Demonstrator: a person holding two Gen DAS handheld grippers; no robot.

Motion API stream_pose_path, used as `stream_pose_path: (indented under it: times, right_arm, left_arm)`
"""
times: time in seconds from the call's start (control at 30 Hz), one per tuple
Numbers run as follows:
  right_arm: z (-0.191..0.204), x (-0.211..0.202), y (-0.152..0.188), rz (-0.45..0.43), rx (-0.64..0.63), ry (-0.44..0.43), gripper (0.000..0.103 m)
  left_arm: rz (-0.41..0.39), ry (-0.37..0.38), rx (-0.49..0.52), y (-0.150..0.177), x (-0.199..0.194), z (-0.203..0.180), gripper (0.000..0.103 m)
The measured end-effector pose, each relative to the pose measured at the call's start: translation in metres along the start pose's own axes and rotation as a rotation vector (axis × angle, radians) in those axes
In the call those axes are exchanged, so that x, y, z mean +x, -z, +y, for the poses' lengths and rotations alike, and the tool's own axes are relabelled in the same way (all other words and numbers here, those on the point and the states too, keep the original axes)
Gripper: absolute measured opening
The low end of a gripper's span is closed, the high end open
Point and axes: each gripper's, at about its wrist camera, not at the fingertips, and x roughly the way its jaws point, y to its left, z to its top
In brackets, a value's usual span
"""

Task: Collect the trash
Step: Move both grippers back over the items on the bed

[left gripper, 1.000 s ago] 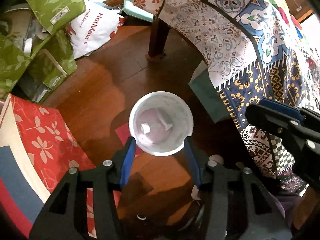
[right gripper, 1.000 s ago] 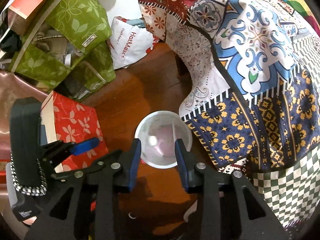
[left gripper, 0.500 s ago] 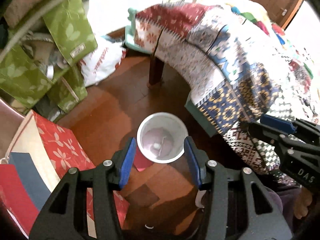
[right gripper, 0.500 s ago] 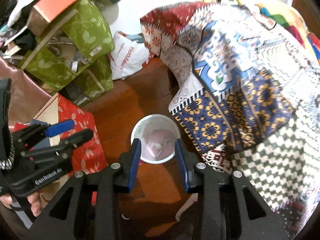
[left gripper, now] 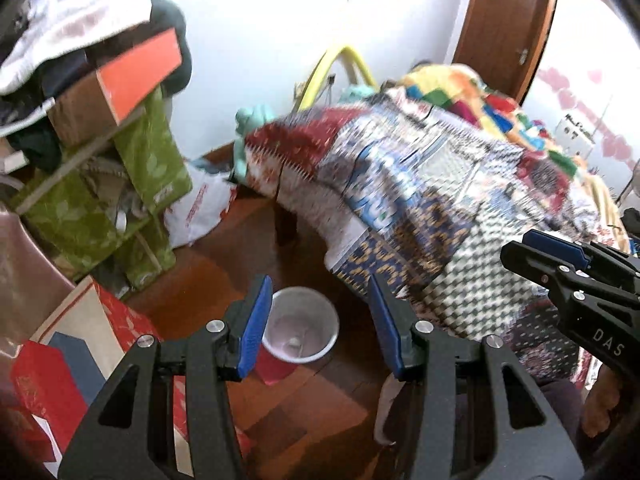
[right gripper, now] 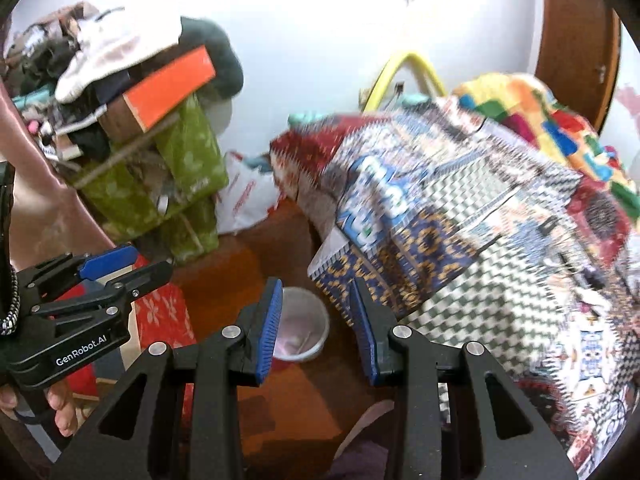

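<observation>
White bin [left gripper: 301, 326], small scraps inside

Wood floor [left gripper: 208, 280], reddish brown. A white cup [left gripper: 300, 330] stands upright on it near the bed's [left gripper: 440, 184] side, small scraps inside, a red paper [left gripper: 274, 368] on the floor at its base. Left of the cup a red floral box [left gripper: 116, 320]; behind that, stacked green bags [left gripper: 152, 160] and a white plastic bag [left gripper: 200, 212] by the wall. The bed carries a patchwork quilt [right gripper: 460, 208] hanging toward the floor, a bright blanket [right gripper: 532, 108] on top
</observation>
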Motion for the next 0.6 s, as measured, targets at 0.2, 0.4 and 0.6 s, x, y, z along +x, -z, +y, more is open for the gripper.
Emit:
stream_pose_path:
  times: [0.2,0.4,0.6]
  right_arm:
    - [-0.015,-0.058,0.005,-0.119,0.013,0.04,0.032]
    - [-0.043,-0.101,0.01,-0.206,0.046,0.092,0.032]
    - [-0.086,-0.124,0.016,-0.237,0.101,0.161,0.032]
  left_arm:
    - [-0.095,0.04,0.044,-0.007,-0.043,-0.038,0.049]
    - [-0.154,0.098,0.102,-0.018,-0.065,-0.092,0.049]
    - [-0.157,0.168,0.161,-0.032,-0.059,-0.148,0.05]
